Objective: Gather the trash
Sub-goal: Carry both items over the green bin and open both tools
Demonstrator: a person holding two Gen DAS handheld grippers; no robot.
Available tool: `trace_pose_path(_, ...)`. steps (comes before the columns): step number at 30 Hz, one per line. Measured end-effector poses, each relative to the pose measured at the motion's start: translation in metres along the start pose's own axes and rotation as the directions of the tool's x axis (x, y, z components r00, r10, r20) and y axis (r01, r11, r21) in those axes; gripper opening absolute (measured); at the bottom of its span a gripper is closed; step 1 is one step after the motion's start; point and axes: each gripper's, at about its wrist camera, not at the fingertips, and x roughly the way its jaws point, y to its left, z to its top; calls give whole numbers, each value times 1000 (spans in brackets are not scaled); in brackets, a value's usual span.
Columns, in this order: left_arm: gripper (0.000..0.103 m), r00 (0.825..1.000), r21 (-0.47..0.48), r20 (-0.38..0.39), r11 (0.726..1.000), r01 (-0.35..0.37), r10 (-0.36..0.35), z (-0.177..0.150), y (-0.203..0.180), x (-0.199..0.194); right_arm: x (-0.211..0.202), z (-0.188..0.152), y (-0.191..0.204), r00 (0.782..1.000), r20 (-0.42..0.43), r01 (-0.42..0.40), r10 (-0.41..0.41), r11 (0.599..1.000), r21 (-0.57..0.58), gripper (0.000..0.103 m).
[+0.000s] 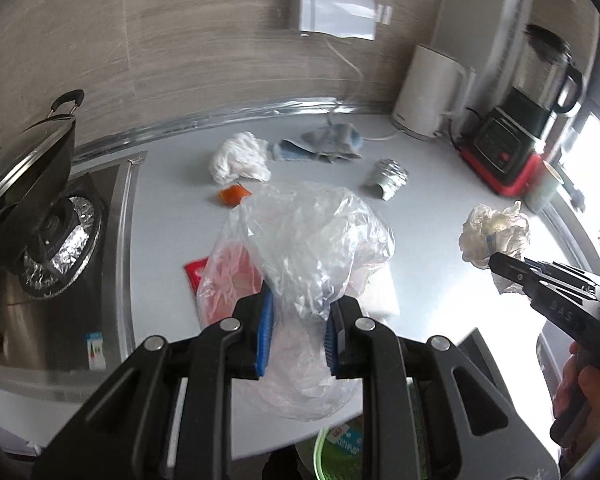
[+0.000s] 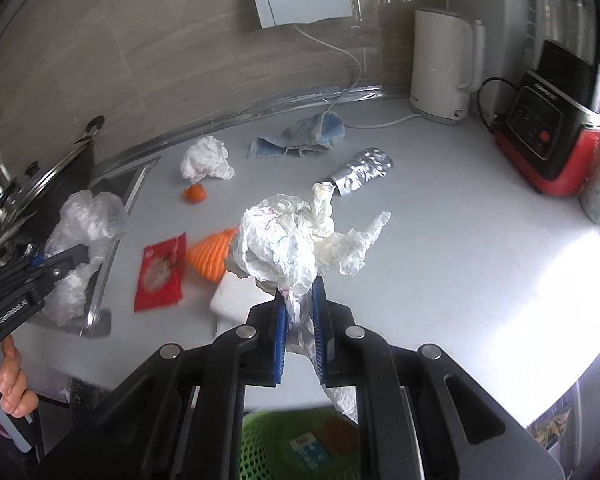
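Orange netting [image 2: 212,254] shows in right view; bag [image 1: 304,240] hides it left.

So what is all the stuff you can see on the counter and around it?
clear plastic bag: 1, see-through, held in left gripper
crumpled paper: 1, white, held in right gripper
tissue wad: 1, white, counter near wall
cloth: 1, blue-grey, beside tissue
foil piece: 1, silver, mid counter
orange peel: 1, orange, below tissue
red packet: 1, red, counter near stove
orange net: 1, orange, beside packet
white block: 1, white, under the paper
kettle: 1, white, back corner
blender: 1, black and red, right
wok with lid: 1, dark, on stove
green basket: 1, green, below counter edge
left gripper: shut on bag
right gripper: shut on paper
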Motion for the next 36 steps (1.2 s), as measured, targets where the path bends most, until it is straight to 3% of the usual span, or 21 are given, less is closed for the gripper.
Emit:
trace_pose_path(10,21,998,66,-42,996,56,-54,-59,-58,-28,-56,-76,-8,1000,-26,-12,12,1000,-4,13)
trace_pose_path(17,21,989,76,-102,991,114,-106,-107,-89,-20,-80,-124,-25,998,-55,-3,5,1000,24,13)
trace_pose_path(22,21,986,92,-125,988,121,-109,-137,-112,-14,-92,-143,-38,998,-60,0,2,999,38,13)
trace_pose_path(32,22,984,120,-150,986,114,-96,-164,-134,-8,-100,-166,-46,998,-67,-12,13,1000,20,15)
trace_pose_path(36,43,978,142,-194,984,105,-77,-178,-140,8,-99,-172,-49,997,-79,-20,21,1000,20,15)
